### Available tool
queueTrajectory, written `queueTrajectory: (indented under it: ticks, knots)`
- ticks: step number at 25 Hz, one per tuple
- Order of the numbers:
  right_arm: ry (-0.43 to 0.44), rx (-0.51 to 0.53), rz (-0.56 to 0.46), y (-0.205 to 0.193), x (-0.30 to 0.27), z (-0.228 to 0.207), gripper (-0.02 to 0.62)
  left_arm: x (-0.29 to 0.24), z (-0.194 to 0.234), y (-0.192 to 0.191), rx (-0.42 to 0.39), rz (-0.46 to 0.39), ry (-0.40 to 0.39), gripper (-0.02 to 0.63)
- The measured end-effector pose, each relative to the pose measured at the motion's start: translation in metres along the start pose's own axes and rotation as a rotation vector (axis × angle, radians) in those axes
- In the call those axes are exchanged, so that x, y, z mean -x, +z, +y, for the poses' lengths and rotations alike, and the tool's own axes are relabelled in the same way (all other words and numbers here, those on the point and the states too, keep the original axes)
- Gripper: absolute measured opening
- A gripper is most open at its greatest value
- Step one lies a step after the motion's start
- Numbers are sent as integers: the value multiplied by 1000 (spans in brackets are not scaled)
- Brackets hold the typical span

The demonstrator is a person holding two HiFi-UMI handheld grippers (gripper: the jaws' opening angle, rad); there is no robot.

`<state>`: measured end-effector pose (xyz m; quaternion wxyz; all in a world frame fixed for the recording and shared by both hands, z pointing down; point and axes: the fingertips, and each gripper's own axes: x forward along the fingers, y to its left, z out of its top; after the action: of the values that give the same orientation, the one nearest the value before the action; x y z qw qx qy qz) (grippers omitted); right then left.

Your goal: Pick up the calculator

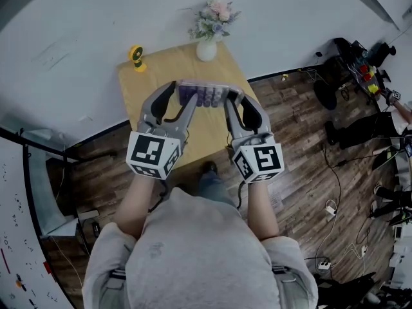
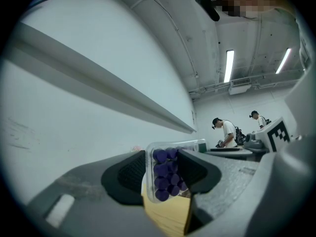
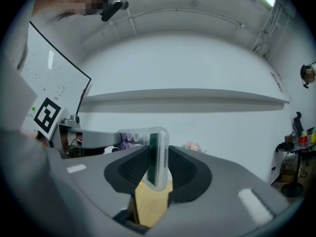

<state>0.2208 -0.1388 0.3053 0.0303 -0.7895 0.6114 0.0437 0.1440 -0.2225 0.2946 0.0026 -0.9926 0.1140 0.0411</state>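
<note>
The calculator [image 1: 205, 95], clear-cased with purple keys, hangs in the air above the wooden table [image 1: 201, 136], held at both ends. My left gripper [image 1: 183, 96] is shut on its left end. In the left gripper view the purple keys of the calculator [image 2: 166, 174] sit between the dark pads [image 2: 129, 174]. My right gripper [image 1: 230, 99] is shut on the other end. The right gripper view shows the calculator [image 3: 157, 154] edge-on between the pads, with its green display strip facing me. The left gripper's finger [image 3: 91, 138] reaches in from the left of that view.
At the table's far edge stand a white vase of flowers [image 1: 210, 29] and a small yellow toy [image 1: 136, 57]. A wall runs behind the table. Cables and gear lie on the wood floor at the right [image 1: 360, 69]. Two people [image 2: 224, 131] stand in the background.
</note>
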Motion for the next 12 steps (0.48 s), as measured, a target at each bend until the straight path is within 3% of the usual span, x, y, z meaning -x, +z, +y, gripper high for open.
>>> queueTrajectory:
  ticks: [12]
  knots:
    - [7, 1, 15, -6, -8, 3, 120, -1, 9, -6, 12, 12, 9, 204]
